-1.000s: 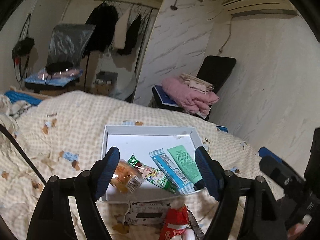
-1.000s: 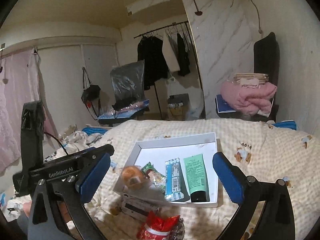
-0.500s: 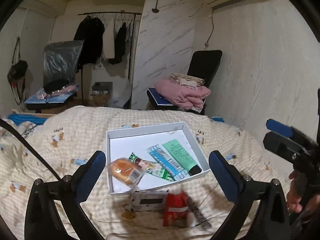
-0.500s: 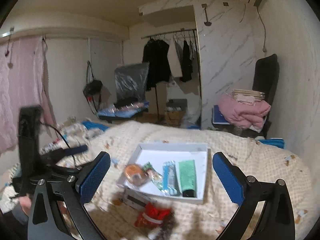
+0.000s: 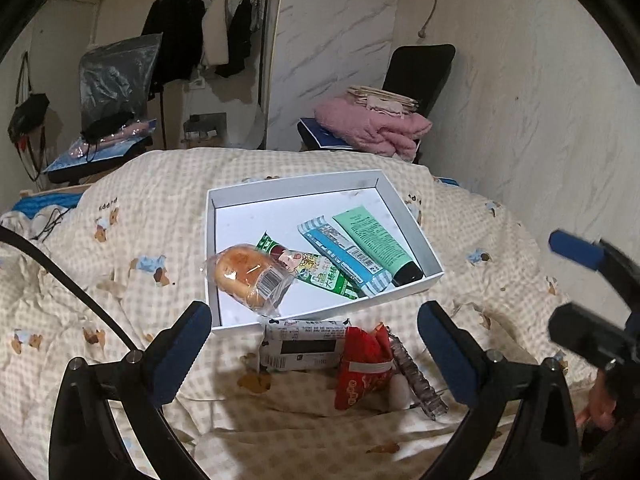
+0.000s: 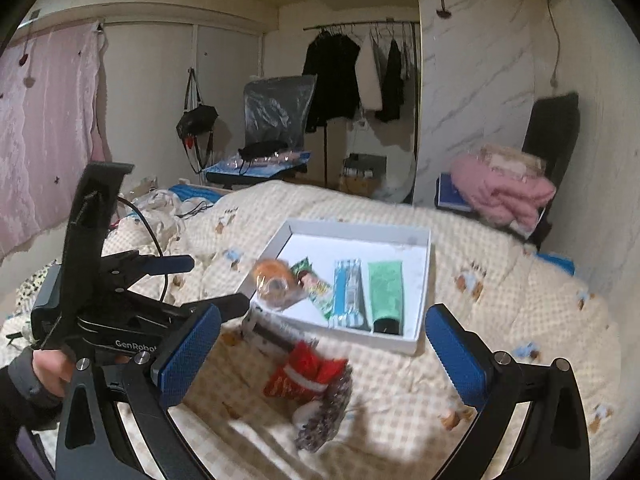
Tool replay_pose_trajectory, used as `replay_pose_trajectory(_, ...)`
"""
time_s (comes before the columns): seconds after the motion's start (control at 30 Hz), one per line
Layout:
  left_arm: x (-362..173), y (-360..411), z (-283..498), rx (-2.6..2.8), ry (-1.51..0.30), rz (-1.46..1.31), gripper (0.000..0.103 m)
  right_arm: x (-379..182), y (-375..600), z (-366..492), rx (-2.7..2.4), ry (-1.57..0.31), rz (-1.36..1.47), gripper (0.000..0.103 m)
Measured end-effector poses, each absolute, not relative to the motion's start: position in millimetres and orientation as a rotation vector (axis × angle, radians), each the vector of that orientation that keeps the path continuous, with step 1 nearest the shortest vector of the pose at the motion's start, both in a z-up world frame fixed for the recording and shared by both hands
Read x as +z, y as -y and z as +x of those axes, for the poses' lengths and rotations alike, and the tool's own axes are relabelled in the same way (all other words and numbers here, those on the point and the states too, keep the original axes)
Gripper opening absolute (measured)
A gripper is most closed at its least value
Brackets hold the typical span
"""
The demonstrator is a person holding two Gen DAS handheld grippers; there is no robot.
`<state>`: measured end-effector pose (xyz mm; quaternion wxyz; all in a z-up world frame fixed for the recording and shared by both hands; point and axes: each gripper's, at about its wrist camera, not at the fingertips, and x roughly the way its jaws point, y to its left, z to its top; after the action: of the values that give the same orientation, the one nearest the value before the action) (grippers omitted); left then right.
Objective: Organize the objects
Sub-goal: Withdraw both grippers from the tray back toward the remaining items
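A white shallow box (image 5: pixel 296 184) lies on the checked quilt. In it are a green tube (image 5: pixel 376 240), a blue packet (image 5: pixel 344 258) and a green snack packet (image 5: pixel 316 270). A wrapped bun (image 5: pixel 244 276) rests over its near left rim. A white carton (image 5: pixel 300 346), a red pouch (image 5: pixel 362 364) and a clear bumpy strip (image 5: pixel 416 380) lie just in front of the box. My left gripper (image 5: pixel 313 316) hangs open over them, touching nothing. My right gripper (image 6: pixel 322 320) is open too, above the red pouch (image 6: pixel 304 372), which is blurred.
The quilt (image 5: pixel 140 240) is rumpled, and a black cable (image 5: pixel 72 284) crosses it at the left. A chair with pink blankets (image 5: pixel 372 128) stands behind the bed by the wall. A hand (image 6: pixel 44 364) holds the left gripper (image 6: pixel 216 284) at the left.
The left jaws have spread wider and drawn back from the box. The bun now lies free on the box's near left rim. The right gripper has shifted sideways, still open.
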<state>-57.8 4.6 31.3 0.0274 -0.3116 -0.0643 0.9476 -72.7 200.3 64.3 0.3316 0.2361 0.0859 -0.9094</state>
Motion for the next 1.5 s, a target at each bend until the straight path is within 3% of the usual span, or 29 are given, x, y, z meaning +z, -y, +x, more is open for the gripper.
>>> replay_pose_trajectory(0.67, -18, 6, -80, 2.834, 0.340, -1.138, 0.103, -20, -194, -97, -2.326, -0.153, 0.855, 0.103)
replay_pose_trajectory(1.17, -28, 10, -82, 2.781, 0.404, -1.176, 0.102, -25, -191, -99, -2.326, -0.173, 0.890, 0.103)
replay_pose_trajectory(1.23, -25, 13, -78, 2.774, 0.435, -1.129, 0.085, -26, -192, -100, -2.326, -0.166, 0.896, 0.103)
replay_pose_trajectory(1.3, -25, 17, -79, 2.778, 0.464, -1.135, 0.074, -28, -192, -102, -2.323, -0.160, 0.915, 0.103)
replay_pose_trajectory(1.37, -29, 20, -82, 2.761, 0.497, -1.175, 0.069, -29, -193, -103, -2.323, -0.154, 0.924, 0.103)
replay_pose_trajectory(1.5, -36, 26, -85, 2.727, 0.561, -1.226, 0.068, -28, -193, -104, -2.323, -0.154, 0.920, 0.103)
